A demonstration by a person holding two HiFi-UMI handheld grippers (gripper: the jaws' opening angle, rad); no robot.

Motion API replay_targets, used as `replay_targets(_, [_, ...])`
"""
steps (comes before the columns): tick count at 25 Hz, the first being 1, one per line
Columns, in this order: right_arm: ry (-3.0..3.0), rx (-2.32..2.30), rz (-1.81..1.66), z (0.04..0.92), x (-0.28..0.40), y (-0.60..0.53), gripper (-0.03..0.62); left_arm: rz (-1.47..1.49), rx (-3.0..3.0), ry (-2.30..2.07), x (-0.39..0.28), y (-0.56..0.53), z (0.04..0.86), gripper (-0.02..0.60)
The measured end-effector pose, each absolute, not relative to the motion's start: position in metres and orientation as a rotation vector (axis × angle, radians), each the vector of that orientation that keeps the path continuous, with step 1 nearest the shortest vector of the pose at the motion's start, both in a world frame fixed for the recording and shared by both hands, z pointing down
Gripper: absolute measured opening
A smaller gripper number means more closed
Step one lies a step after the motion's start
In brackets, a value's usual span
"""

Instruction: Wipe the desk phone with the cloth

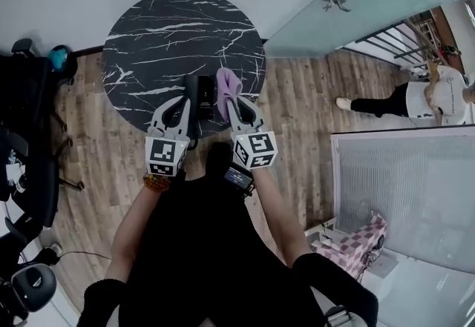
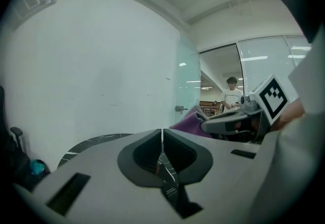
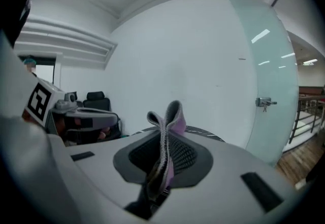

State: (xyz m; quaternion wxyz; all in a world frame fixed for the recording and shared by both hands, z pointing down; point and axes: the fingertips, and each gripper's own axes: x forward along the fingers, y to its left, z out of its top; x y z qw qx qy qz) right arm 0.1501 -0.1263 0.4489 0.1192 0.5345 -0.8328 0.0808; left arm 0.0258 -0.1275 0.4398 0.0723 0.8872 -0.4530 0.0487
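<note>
A black desk phone (image 1: 202, 90) sits near the front edge of the round black marble table (image 1: 171, 29). In the head view my right gripper (image 1: 234, 99) hovers just right of the phone, shut on a purple cloth (image 1: 227, 84) that sticks up past its tips. The right gripper view shows that cloth (image 3: 169, 131) pinched between the jaws. My left gripper (image 1: 178, 104) hangs just left of the phone. Its jaws (image 2: 162, 134) are shut with nothing between them. The purple cloth (image 2: 187, 120) and the right gripper (image 2: 238, 122) show in the left gripper view.
Black office chairs (image 1: 26, 133) crowd the left side. A glass door (image 1: 356, 7) with a handle stands at the back right, and a person (image 1: 434, 96) is beyond it. A pink checked box (image 1: 358, 241) lies on the floor at the right.
</note>
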Motion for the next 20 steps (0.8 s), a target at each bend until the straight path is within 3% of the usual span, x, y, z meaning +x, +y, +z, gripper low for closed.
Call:
replay_targets(13, [-2.174, 0.684, -0.185, 0.564, 0.092, -0.223, 0.057, 0.31, 2.6, -1.211, 0.03, -0.155, 0.496, 0.023])
replay_targets(20, [-2.033, 0.831, -0.404, 0.555, 0.092, -0.295, 0.058, 0.319, 2.556, -1.258, 0.006, -0.157, 0.504, 0.023])
